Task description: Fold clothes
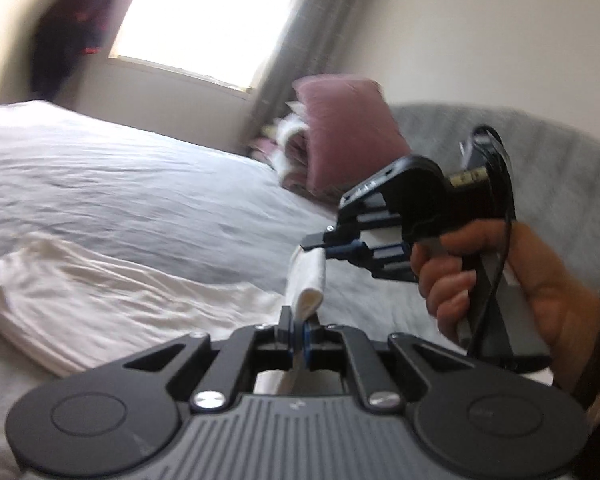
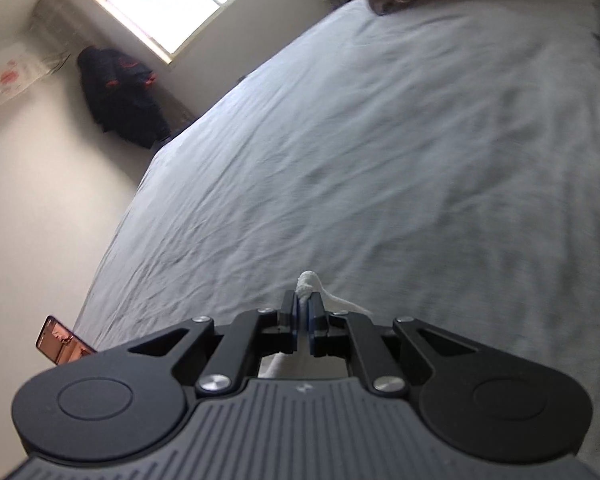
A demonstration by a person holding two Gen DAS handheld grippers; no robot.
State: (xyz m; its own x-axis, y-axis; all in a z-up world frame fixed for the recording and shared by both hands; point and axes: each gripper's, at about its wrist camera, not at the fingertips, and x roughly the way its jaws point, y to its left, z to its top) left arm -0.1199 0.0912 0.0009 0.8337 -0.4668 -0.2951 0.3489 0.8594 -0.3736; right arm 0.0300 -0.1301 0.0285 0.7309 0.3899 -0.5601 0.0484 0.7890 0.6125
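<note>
2 hand-held grippers, left (image 1: 299,330) and right (image 2: 303,322), on soft cream garment (image 1: 100,296).

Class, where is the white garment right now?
In the left wrist view, the white garment lies lower left on the grey bed, one edge lifted between both grippers' shut jaws.

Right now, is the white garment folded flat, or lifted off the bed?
Partly lifted: the left gripper and right gripper each pinch the white garment; the rest lies rumpled on the bed.
</note>
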